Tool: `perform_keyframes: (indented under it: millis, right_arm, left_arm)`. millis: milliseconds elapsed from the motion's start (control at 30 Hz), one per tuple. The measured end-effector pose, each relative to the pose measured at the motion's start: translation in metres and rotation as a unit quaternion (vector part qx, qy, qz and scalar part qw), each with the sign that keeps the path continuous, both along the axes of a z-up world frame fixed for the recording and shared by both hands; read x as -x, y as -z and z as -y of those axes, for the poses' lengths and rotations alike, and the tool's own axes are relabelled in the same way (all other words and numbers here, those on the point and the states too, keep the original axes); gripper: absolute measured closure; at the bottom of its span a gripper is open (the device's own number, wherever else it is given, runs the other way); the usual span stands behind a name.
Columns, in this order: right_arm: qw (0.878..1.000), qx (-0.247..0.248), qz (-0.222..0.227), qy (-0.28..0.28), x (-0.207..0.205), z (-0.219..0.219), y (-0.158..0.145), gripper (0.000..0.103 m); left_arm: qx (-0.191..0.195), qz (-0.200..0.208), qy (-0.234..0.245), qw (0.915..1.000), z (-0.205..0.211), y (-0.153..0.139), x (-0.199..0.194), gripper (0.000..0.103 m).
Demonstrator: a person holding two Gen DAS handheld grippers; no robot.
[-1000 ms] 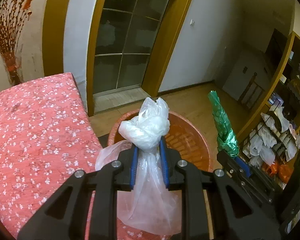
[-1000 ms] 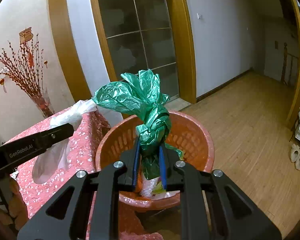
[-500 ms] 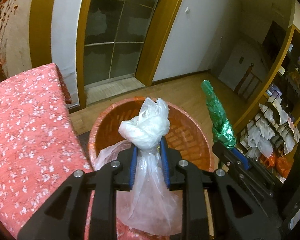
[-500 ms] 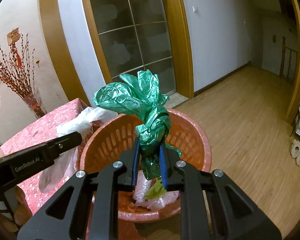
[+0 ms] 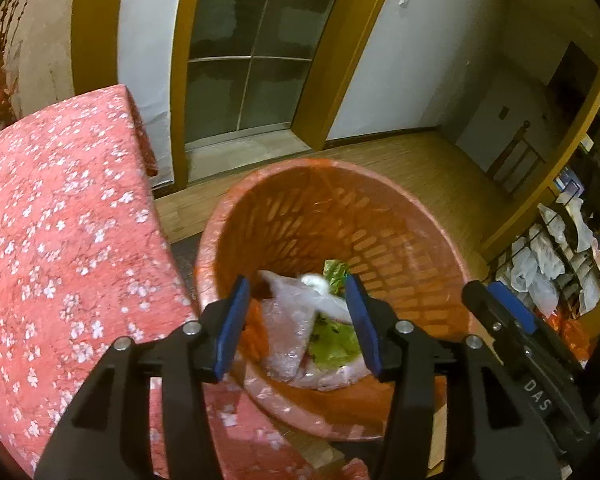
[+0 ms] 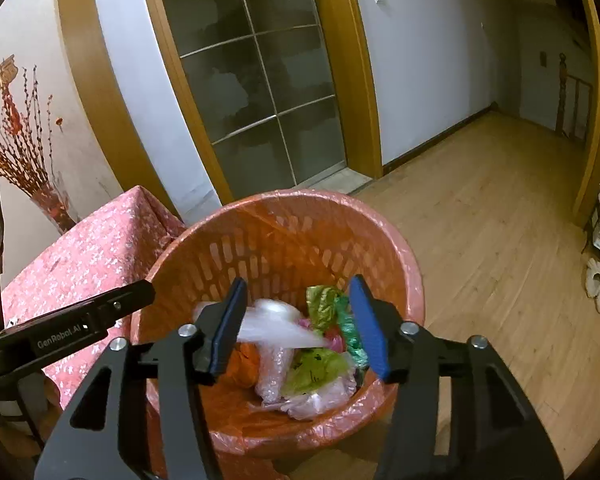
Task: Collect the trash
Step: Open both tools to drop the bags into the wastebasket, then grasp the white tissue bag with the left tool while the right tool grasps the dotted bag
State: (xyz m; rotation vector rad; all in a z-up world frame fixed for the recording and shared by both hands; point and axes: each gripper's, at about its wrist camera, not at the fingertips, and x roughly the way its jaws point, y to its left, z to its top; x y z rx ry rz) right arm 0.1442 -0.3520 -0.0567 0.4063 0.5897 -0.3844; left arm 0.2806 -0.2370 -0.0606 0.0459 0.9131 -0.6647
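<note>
Down below, a light wood-plank floor (image 6: 500, 216) runs toward a white wall and a frosted glass door (image 6: 256, 88) in a broad golden-brown frame. To one side stands a table under a pink-red cloth printed with small white blossoms (image 5: 52, 240); behind it, a vase of red and brown dried branches (image 6: 16, 152) leans against the wall. A wire rack stuffed with pale plastic bags (image 5: 556, 256) sits at the far edge in the left wrist view.

Beside the table stands the orange slotted waste basket (image 6: 260, 248). Both grippers hang above its mouth with nothing between their blue pads: the left gripper (image 5: 298, 320) is spread wide, and so is the right gripper (image 6: 304, 318). Inside the basket lies the trash: a clear plastic bag (image 6: 272, 328), blurred, and a green bag (image 6: 348, 328) next to it, on top of yellow-green and whitish wrappers (image 6: 316, 368).

Readable writing: "GenRobot.AI" on the side of the left gripper in the right wrist view, and "DAS" on the right gripper's side in the left wrist view
</note>
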Motion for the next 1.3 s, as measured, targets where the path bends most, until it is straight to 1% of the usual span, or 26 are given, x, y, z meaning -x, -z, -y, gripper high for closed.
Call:
perform_keyframes:
  millis: [167, 200, 267, 400, 567, 733, 867, 967, 1067, 1200, 1233, 1267, 1300]
  right_arm:
    - [1.0, 0.004, -0.004, 0.0, 0.002, 0.001, -0.001, 0.04]
    - [1.0, 0.004, -0.004, -0.001, 0.002, 0.001, -0.002, 0.039]
    - [1.0, 0.004, -0.002, -0.002, 0.004, -0.001, -0.004, 0.033]
    - [1.0, 0.01, 0.003, -0.011, 0.007, -0.013, -0.01, 0.025]
    - [0.999, 0.024, 0.002, -0.026, 0.004, -0.035, -0.018, 0.017]
    - [0.998, 0.033, 0.002, -0.053, -0.003, -0.064, -0.025, 0.015]
    - [0.993, 0.03, 0.001, -0.111, -0.014, -0.102, -0.029, 0.015]
    - [0.987, 0.026, -0.001, -0.156, -0.025, -0.132, -0.03, 0.016]
    - [0.978, 0.021, -0.004, -0.206, -0.04, -0.17, -0.03, 0.016]
    - [0.962, 0.01, -0.008, -0.272, -0.06, -0.225, -0.03, 0.017]
    - [0.956, 0.01, -0.01, -0.294, -0.068, -0.245, -0.03, 0.019]
    - [0.951, 0.011, -0.011, -0.307, -0.071, -0.257, -0.03, 0.023]
    - [0.945, 0.013, -0.013, -0.326, -0.077, -0.275, -0.03, 0.024]
  left_arm:
    - [-0.008, 0.007, -0.012, 0.9999, -0.016, 0.001, 0.0, 0.042]
    - [-0.011, 0.009, -0.016, 0.9998, -0.02, 0.001, 0.001, 0.041]
    - [-0.015, 0.012, -0.025, 0.9995, -0.03, 0.001, 0.003, 0.037]
    - [-0.026, 0.021, -0.042, 0.9986, -0.049, -0.002, 0.008, 0.034]
    - [-0.037, 0.036, -0.077, 0.9957, -0.091, -0.007, 0.011, 0.031]
    - [-0.04, 0.043, -0.115, 0.9916, -0.134, -0.014, 0.013, 0.03]
    - [-0.044, 0.056, -0.147, 0.9866, -0.174, -0.022, 0.019, 0.03]
    - [-0.044, 0.065, -0.182, 0.9801, -0.216, -0.028, 0.027, 0.03]
    - [-0.047, 0.072, -0.214, 0.9731, -0.252, -0.032, 0.033, 0.028]
    - [-0.061, 0.084, -0.267, 0.958, -0.314, -0.038, 0.044, 0.028]
    - [-0.063, 0.085, -0.279, 0.9545, -0.328, -0.039, 0.047, 0.027]
    - [-0.066, 0.086, -0.296, 0.9492, -0.346, -0.04, 0.049, 0.027]
    - [-0.066, 0.085, -0.305, 0.9461, -0.358, -0.04, 0.05, 0.027]
